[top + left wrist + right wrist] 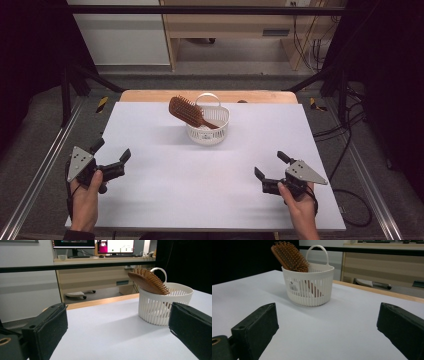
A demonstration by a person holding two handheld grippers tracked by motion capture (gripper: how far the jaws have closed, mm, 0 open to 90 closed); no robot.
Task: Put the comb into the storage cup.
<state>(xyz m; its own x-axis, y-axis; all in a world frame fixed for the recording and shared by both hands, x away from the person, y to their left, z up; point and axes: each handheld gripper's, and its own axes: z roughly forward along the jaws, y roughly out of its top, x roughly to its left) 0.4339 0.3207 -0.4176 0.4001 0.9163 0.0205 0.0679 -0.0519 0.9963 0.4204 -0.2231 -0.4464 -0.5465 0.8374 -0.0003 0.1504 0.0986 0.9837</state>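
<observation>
Standing toward the 12 o'clock side of the white surface (165, 180), the small white basket (208, 131) holds a wooden hairbrush (184, 111) handle-down, so the bristled head leans out over the rim toward 10 o'clock. That tilt looks to come from the brush being longer than the basket is deep: the handle wedges against the inner wall low down and the head rests on the rim. In the right gripper view the reddish handle shows through the slats, and the basket's loop handle rises at the far side.

Both grippers rest near the person's edge, well apart from the basket. The left gripper (111, 156) sits at about 8 o'clock, its fingers (47, 327) spread wide with nothing between them. The right gripper (270, 165) sits at about 4 o'clock, fingers (258, 325) equally wide apart and empty. Each is angled inward so the basket lies ahead of its opening, which reads as a ready stance. I judge the protruding head the easier place to grasp, since the basket walls shield the handle.
</observation>
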